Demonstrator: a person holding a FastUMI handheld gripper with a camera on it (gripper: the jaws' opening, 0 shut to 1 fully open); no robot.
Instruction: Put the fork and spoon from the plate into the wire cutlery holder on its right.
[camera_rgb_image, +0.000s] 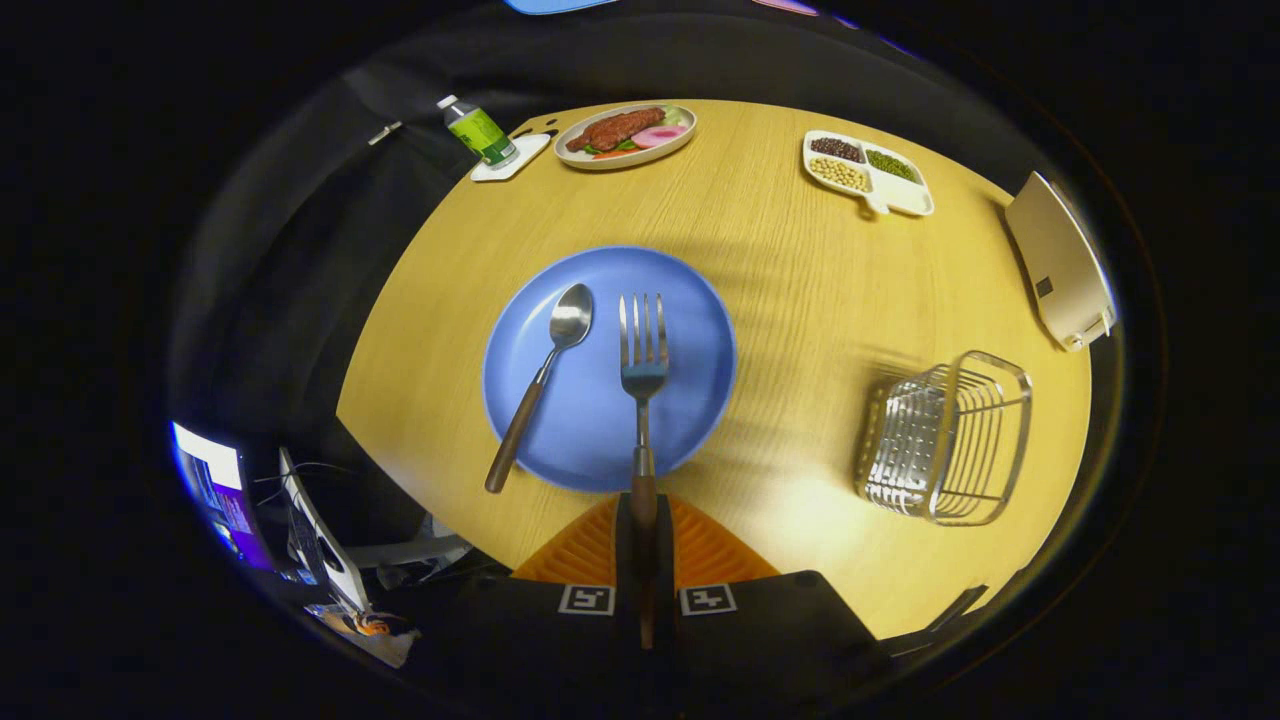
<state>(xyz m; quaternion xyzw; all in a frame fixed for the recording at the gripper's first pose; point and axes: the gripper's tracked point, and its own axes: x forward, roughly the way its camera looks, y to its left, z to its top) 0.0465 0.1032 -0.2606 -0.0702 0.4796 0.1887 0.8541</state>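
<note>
My gripper (642, 520) is shut on the fork's brown handle, with one orange finger (585, 545) on each side of it. The fork (643, 380) points straight ahead, its tines over the middle of the blue plate (700, 400). It looks lifted a little above the plate. A spoon (545, 380) with a brown handle lies on the plate's left half, its handle sticking out over the near-left rim. The wire cutlery holder (945, 440) stands on the wooden table to the right of the plate and holds nothing I can see.
At the table's far side are a plate of food (625, 135), a white divided dish of beans (868, 172) and a green-labelled bottle (478, 132) on a white coaster. A beige box (1060, 262) stands at the right edge. Screens sit below the table's left edge.
</note>
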